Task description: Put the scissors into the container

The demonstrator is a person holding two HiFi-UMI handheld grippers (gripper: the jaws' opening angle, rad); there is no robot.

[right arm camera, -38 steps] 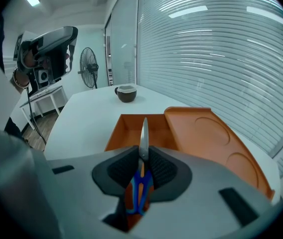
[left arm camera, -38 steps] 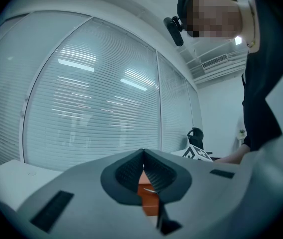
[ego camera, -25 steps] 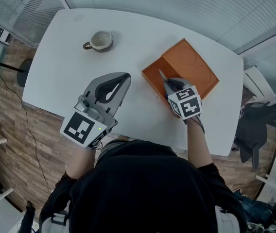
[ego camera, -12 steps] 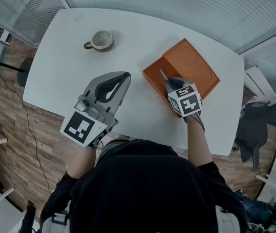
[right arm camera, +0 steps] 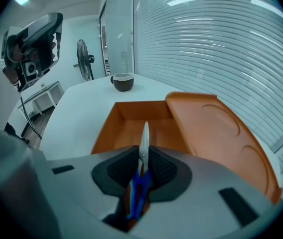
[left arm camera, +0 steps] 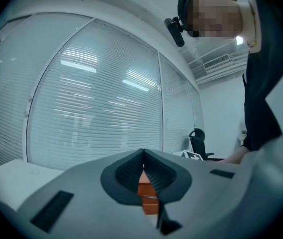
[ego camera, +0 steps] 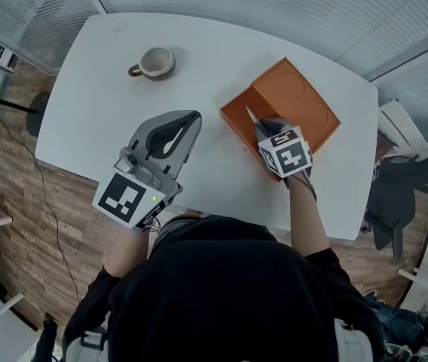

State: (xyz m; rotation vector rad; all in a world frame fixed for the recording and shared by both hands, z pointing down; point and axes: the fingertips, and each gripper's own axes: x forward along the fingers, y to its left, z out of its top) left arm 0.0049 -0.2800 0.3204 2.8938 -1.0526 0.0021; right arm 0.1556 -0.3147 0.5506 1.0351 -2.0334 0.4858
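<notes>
The scissors (right arm camera: 144,139) are pinched between the right tongs (right arm camera: 144,157). Their blue handles sit back between the pads, and the closed blades point forward over the open compartment of the orange container (right arm camera: 112,128). In the head view the blade tip (ego camera: 251,116) is above the container's (ego camera: 234,123) near-left part, with the right tongs (ego camera: 267,131) just behind it. A flat orange lid (right arm camera: 221,133) with round hollows lies against the compartment's right side.

The container rests on a white surface (ego camera: 206,47), toward its right end. A mug (ego camera: 156,62) stands well apart from it, toward the far left.

The left tongs (ego camera: 188,121) are held over the surface's near side, to the left of the container. They are pressed together at the tips (left arm camera: 142,154) with nothing between them. Window blinds (left arm camera: 81,98) fill the background behind them.
</notes>
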